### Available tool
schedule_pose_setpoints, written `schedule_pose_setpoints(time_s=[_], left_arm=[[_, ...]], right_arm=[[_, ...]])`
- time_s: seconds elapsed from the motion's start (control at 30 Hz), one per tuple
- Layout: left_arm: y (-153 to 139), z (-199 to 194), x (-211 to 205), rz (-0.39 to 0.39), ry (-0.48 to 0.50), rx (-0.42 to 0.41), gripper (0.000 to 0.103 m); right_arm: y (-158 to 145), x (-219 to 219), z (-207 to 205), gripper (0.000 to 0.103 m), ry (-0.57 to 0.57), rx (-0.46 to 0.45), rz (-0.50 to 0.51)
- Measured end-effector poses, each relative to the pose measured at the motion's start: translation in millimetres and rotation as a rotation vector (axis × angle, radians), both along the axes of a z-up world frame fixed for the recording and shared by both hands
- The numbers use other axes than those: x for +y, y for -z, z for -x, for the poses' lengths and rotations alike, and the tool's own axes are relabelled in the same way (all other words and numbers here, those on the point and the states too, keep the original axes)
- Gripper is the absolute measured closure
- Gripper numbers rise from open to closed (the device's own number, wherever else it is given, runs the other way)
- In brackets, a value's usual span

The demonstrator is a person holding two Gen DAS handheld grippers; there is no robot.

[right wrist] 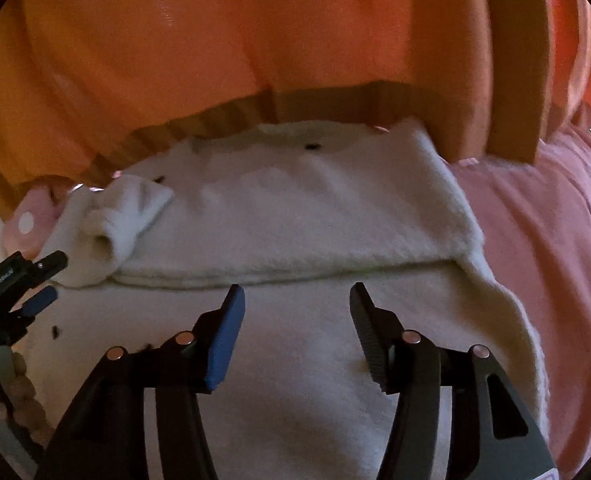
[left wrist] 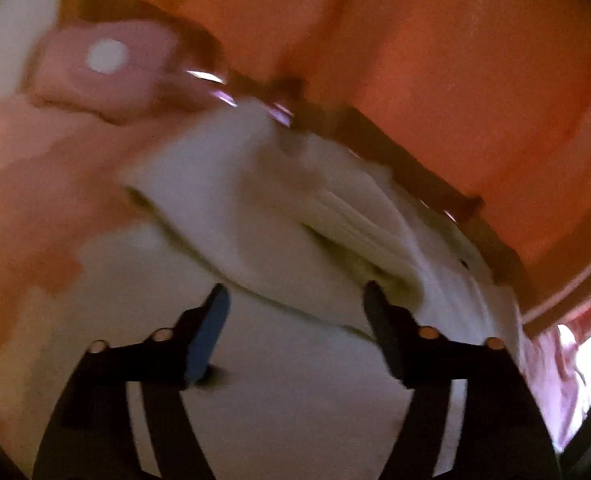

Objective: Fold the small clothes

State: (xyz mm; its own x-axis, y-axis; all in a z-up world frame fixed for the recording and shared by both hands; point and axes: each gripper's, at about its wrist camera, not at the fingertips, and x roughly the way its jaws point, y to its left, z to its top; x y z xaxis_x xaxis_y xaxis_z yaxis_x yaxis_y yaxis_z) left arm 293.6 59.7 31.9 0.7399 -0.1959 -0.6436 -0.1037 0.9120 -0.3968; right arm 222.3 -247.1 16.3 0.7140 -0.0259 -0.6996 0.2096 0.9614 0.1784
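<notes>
A white fleece garment [right wrist: 295, 208] lies flat, its far half doubled over along a fold edge [right wrist: 279, 276]. A sleeve [right wrist: 123, 216] is tucked across its left side. My right gripper [right wrist: 297, 292] hovers just in front of the fold edge, open, with nothing between its fingers. My left gripper [right wrist: 49, 278] shows at the garment's left edge. In the blurred left wrist view the left gripper [left wrist: 295, 300] is open over the white garment [left wrist: 255, 208], its right fingertip [left wrist: 373, 298] close to a folded layer, pressing on nothing.
A pink item with a white dot [right wrist: 27, 224] [left wrist: 103, 64] lies beyond the garment's left corner. Pink cloth [right wrist: 535, 260] spreads to the right. Orange fabric [right wrist: 215, 60] hangs behind, with a wooden post [right wrist: 511, 80] at the back right.
</notes>
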Motion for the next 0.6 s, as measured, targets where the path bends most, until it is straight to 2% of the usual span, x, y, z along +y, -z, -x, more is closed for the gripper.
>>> schedule_pose_setpoints(time_s=[0.1, 0.13, 0.2, 0.23, 0.27, 0.33, 0.4, 0.43, 0.47, 0.5, 0.53, 0.6], left_arm=[[2, 2, 36, -0.010, -0.066, 0.012, 0.029], [11, 2, 49, 0.002, -0.093, 0.033, 0.029], [21, -9, 56, 0.015, -0.121, 0.060, 0.029], [26, -2, 64, 0.021, -0.128, 0.068, 0.029], [28, -2, 66, 0.016, -0.127, 0.069, 0.029], [30, -2, 67, -0.027, -0.127, 0.072, 0.029], [27, 8, 62, -0.034, -0.132, 0.080, 0.029], [30, 9, 66, -0.022, -0.135, 0.087, 0.029], [30, 9, 64, -0.008, -0.139, 0.092, 0.029], [34, 6, 64, -0.001, -0.140, 0.097, 0.029], [34, 5, 66, 0.008, -0.140, 0.099, 0.029], [33, 9, 67, 0.014, -0.137, 0.100, 0.029]], right_arm=[[-11, 27, -12, 0.043, -0.102, -0.041, 0.048], [-14, 39, -18, 0.043, -0.124, -0.052, 0.069], [-21, 67, -37, 0.043, -0.178, -0.068, 0.123], [-23, 82, -49, 0.042, -0.209, -0.071, 0.156], [-25, 99, -65, 0.039, -0.242, -0.071, 0.196], [-22, 126, -97, 0.033, -0.291, -0.043, 0.250], [-11, 146, -124, 0.035, -0.331, 0.012, 0.271], [-5, 152, -134, 0.039, -0.339, 0.040, 0.272], [0, 155, -145, 0.077, -0.347, 0.076, 0.259], [2, 152, -152, 0.088, -0.344, 0.094, 0.227], [-4, 144, -151, 0.088, -0.314, 0.085, 0.187], [-27, 101, -131, 0.088, -0.187, -0.027, -0.017]])
